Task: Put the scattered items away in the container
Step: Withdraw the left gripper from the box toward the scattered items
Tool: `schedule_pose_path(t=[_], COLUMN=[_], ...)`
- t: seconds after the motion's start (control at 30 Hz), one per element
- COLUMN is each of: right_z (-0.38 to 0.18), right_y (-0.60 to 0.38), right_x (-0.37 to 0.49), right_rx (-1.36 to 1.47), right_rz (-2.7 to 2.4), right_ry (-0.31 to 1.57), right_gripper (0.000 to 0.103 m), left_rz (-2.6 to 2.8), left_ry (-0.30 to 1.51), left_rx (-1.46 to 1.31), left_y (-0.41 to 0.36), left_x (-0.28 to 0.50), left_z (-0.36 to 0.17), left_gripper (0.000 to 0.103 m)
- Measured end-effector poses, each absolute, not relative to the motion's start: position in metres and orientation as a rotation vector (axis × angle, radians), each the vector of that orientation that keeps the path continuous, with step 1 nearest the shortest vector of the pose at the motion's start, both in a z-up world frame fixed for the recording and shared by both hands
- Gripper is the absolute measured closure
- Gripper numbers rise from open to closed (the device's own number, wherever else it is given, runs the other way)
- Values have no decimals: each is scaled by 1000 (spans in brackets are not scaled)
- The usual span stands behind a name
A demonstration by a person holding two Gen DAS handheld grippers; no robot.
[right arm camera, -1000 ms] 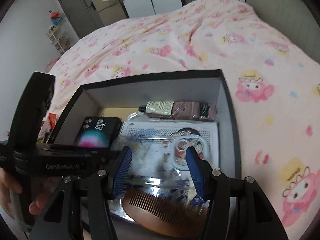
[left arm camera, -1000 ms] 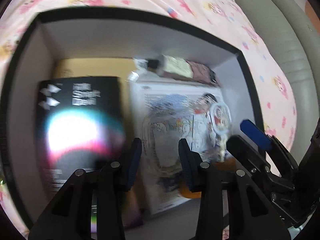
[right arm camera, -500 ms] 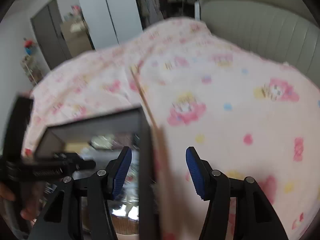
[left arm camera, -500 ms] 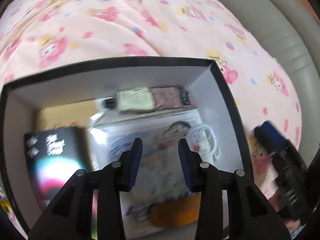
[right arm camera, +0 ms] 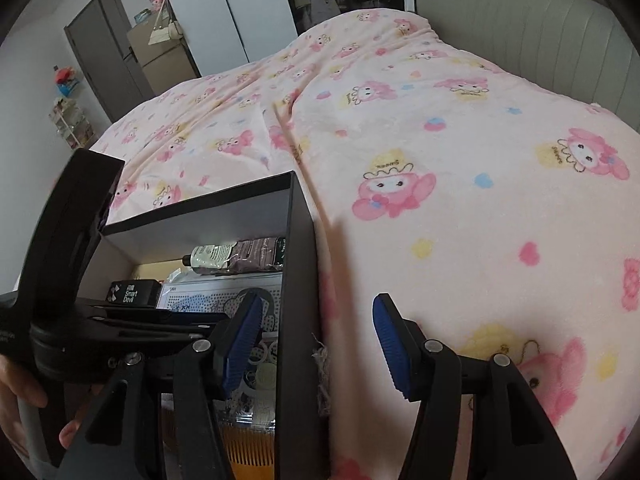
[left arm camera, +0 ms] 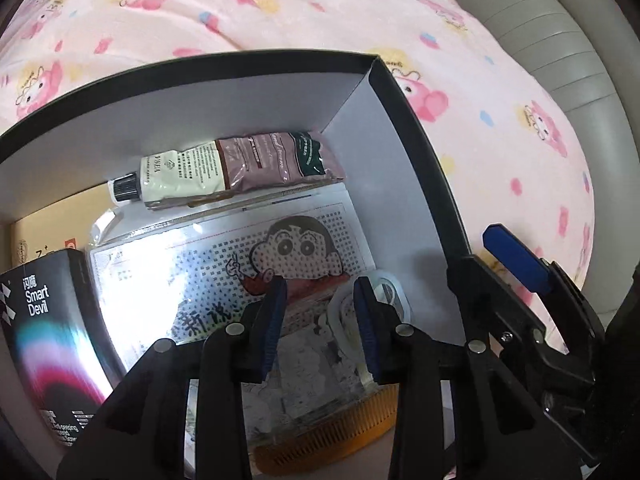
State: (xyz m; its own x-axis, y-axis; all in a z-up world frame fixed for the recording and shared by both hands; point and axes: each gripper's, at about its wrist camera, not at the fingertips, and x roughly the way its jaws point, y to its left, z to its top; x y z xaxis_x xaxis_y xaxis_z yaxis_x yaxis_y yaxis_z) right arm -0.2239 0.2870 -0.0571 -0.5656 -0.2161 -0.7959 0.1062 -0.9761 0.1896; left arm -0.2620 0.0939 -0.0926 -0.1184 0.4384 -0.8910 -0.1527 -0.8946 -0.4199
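Presently, the container (left arm camera: 416, 148), a black box with pale inner walls, is being shown resting on the pink patterned bed cover (right arm camera: 460, 208), with the tidied items lying inside it. A tube (left arm camera: 224, 168) is lying along the far wall; a bagged cartoon sheet (left arm camera: 224, 280) is covering the floor; a black carton (left arm camera: 44, 328) is standing at the left; an amber comb (left arm camera: 332, 432) is lying nearest the camera. The left gripper (left arm camera: 320, 324) is being held over the interior, its jaws having just been closing and now standing apart on nothing. The right gripper (right arm camera: 316, 344) is straddling the box's right wall, jaws apart, with no pad seen pressing on it. No loose item is being shown on the visible bed. If the wall is to be gripped, the jaws are best being closed squarely on the rim, so that the box is not being tipped on the soft bedding.
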Motion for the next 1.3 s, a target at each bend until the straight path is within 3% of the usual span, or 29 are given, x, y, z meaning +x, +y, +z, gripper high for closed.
schedule_pose_path(t=[0.17,0.3,0.43,0.8,1.17,1.3], right_z=[-47,-31,-24,4,15,14], right_y=[284,270,255,225,179,137], right_x=[-213,-196,-174,-110,-63,-56], right_rx=[1299,1233,1196,1117,1109,1104], right_rz=[-2666,-2693,-2717,-2689,-2604,-2506], right_ry=[-155,-76,8,-64,-51,-12], right_gripper=[49,49,49,44,44,44], left_rz=[2176,2250,2262,2460,2516,2546], left_ry=[-459,-379,-460,-341,-326,-396], left_rx=[-1629,-1643,-1612,-1392,-1398,-1417], left_y=[55,43,38,55,13,-28], left_x=[-239,-208,-191,-125,-69,-49], left_z=[-67,-61,-53,-1,14,12], left_gripper=[69,67,67,61,61,61])
